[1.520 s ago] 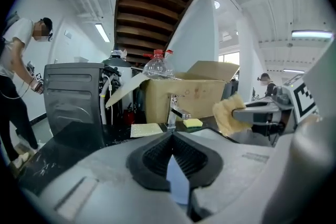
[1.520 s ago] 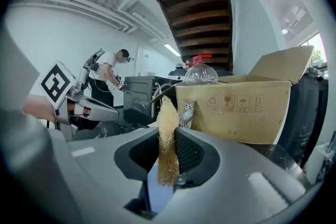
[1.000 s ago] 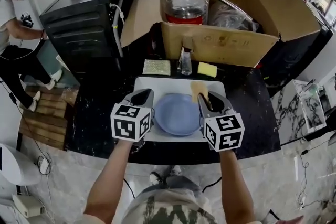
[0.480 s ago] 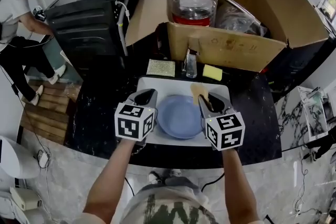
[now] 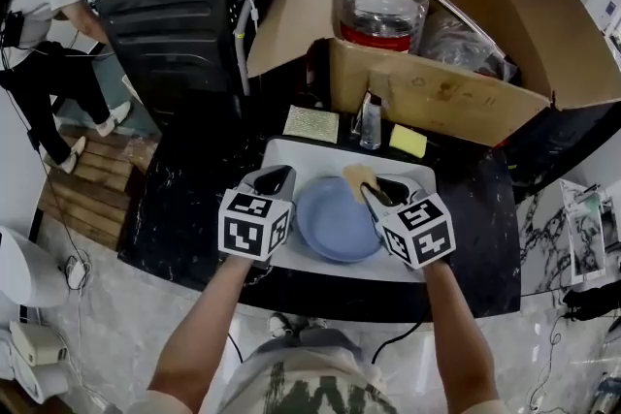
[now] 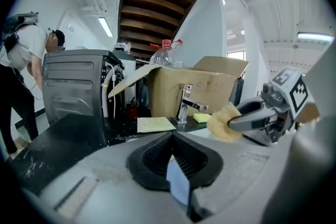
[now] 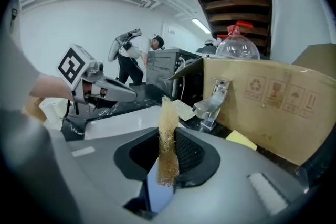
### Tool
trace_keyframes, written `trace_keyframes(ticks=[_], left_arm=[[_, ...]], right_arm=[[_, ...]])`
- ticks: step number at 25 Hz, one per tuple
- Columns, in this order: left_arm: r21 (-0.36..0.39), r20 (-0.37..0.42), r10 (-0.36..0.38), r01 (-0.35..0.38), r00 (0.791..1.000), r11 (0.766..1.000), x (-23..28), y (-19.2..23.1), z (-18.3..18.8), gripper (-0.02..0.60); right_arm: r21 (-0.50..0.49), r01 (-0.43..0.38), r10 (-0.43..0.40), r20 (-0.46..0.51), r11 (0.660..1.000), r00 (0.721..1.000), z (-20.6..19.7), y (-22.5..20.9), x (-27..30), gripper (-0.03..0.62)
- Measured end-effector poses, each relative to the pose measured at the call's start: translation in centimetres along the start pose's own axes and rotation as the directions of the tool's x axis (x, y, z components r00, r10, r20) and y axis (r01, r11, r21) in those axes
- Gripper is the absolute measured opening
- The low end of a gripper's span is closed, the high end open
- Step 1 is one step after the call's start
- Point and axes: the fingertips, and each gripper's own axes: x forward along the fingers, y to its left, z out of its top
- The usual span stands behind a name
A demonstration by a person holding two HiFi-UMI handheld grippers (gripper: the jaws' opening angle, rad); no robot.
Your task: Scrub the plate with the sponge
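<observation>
Pinching the blue plate by its left rim in the left gripper, over the white tray. Clamping the tan sponge in the right gripper at the plate's far-right edge; likely needing a short sweep left and nearer onto its face.

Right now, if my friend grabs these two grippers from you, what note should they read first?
Left gripper: shut on the rim of the round blue plate, which lies in the white sink basin.
Right gripper: shut on the tan fibrous sponge, at the plate's far right edge; whether they touch cannot be told.
Done: plate and sponge are both gripped.
Left: scrub across the plate's face; no suds show on it.
</observation>
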Motion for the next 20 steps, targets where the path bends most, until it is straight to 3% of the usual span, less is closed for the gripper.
trace_keyframes(ticks=[10, 20], left_arm=[[-0.015, -0.009, 0.046, -0.046, 0.999, 0.999, 0.5, 1.2, -0.9, -0.003], [-0.019, -0.052, 0.087, -0.088, 0.995, 0.996, 1.3, 2.2, -2.4, -0.003]], right_arm=[[-0.124, -0.21, 0.194, -0.13, 0.97, 0.972, -2.0, 2.2, 4.8, 0.069], [-0.08, -0.338, 0.318, -0.193, 0.938, 0.928, -5.3, 5.0, 9.9, 0.069]])
